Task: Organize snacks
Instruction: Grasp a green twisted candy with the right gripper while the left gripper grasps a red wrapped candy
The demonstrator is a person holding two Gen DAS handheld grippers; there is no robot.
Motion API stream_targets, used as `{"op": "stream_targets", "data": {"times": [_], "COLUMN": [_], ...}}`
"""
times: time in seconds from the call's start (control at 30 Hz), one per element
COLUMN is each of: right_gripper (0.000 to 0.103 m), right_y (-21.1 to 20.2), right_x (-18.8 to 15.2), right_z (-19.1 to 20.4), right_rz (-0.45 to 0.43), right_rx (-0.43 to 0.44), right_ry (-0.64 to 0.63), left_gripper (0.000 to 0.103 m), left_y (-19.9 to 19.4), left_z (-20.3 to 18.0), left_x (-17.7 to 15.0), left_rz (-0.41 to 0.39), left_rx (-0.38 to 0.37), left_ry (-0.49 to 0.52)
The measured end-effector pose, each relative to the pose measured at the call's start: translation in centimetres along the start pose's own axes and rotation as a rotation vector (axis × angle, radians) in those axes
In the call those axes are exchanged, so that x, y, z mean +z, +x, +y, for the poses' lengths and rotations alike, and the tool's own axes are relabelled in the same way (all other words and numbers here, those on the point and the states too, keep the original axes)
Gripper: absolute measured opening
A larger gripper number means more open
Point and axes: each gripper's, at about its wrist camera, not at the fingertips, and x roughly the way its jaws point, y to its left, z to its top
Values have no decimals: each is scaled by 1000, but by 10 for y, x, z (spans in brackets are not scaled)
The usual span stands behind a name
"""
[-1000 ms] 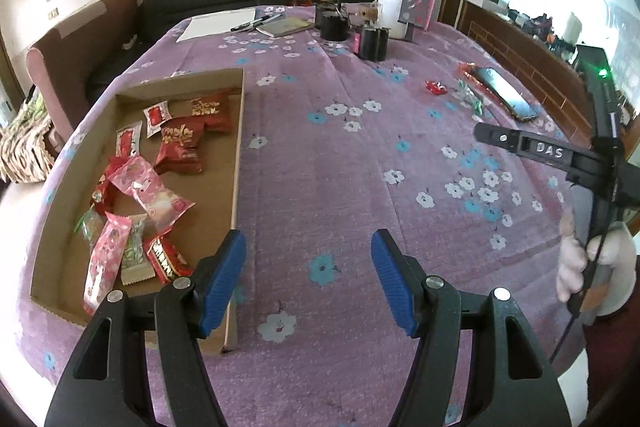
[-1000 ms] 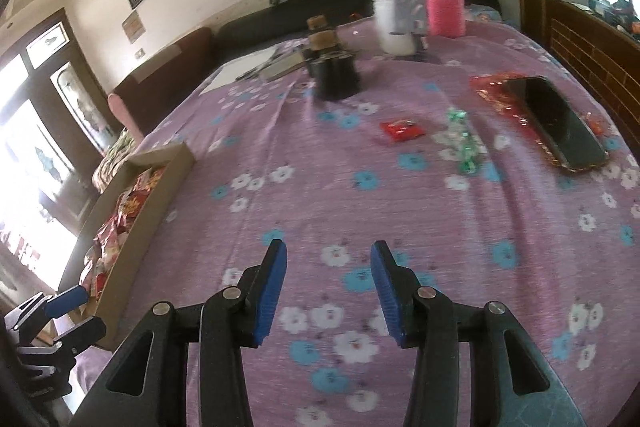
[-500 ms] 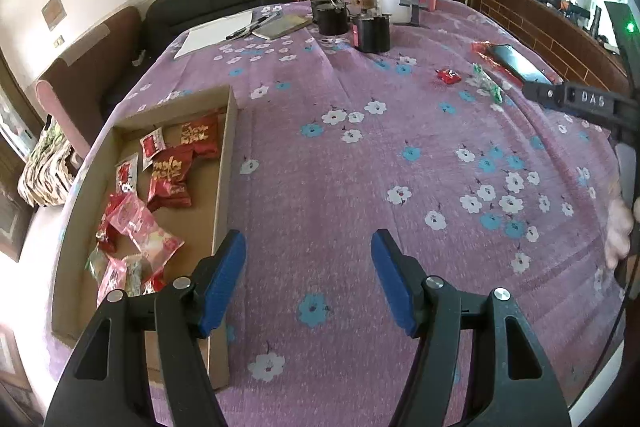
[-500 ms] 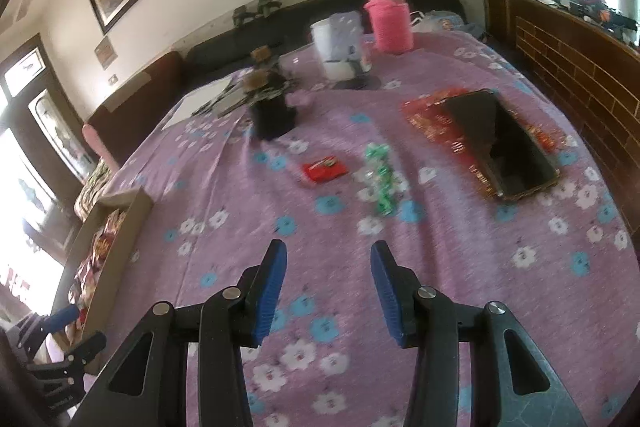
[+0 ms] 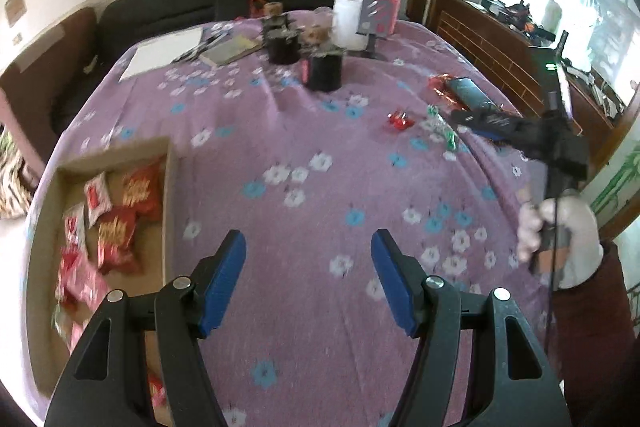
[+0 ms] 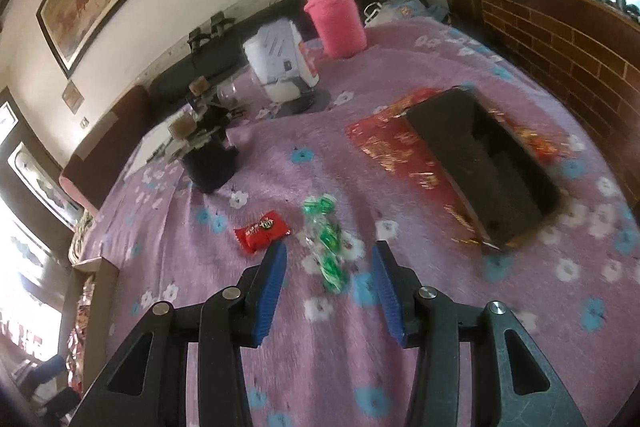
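My purple flowered tablecloth [image 5: 304, 131] fills both views. The shallow brown cardboard tray [image 5: 170, 195] sits at nine o'clock of my left gripper [image 5: 308, 281], holding red snack packets [image 5: 116, 235]. Both my grippers stand spread and empty. The green-wrapped candies [image 6: 326, 243] lie at twelve o'clock of my right gripper [image 6: 330, 293], just ahead of its tips, with the small red candy packet [image 6: 262, 230] at eleven.
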Motion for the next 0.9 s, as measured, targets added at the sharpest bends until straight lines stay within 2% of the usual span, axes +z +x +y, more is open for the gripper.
{"op": "stream_targets", "data": {"times": [0.23,0.27,0.3,0.33,0.43,0.63,0.9], "right_gripper": [45,42,28,21,20,20,20], "right_y": [38,42,44,45,42,29,6], "right_x": [6,6,5,5,7,7,18], "right_z": [12,9,7,3,-7,-15,-36], "right_rz": [25,28,32,43,46,44,-8], "right_rx": [-63,-63,-61,-49,-5,20,71], "right_ry": [-81,-78,-74,-63,-25,4,95], "left_gripper": [64,64,64,64,64,64,64], "left_y": [38,48,55,60,85,127,173], "left_z": [-29,-35,-40,-43,-65,-100,-124], "left_x": [39,46,50,54,67,85,99], "left_rz": [-16,-15,-12,-11,-13,-2,37], "left_rx": [-17,-21,-29,-36,-57,-54,-63], "left_ry": [113,128,138,146,202,290,322]}}
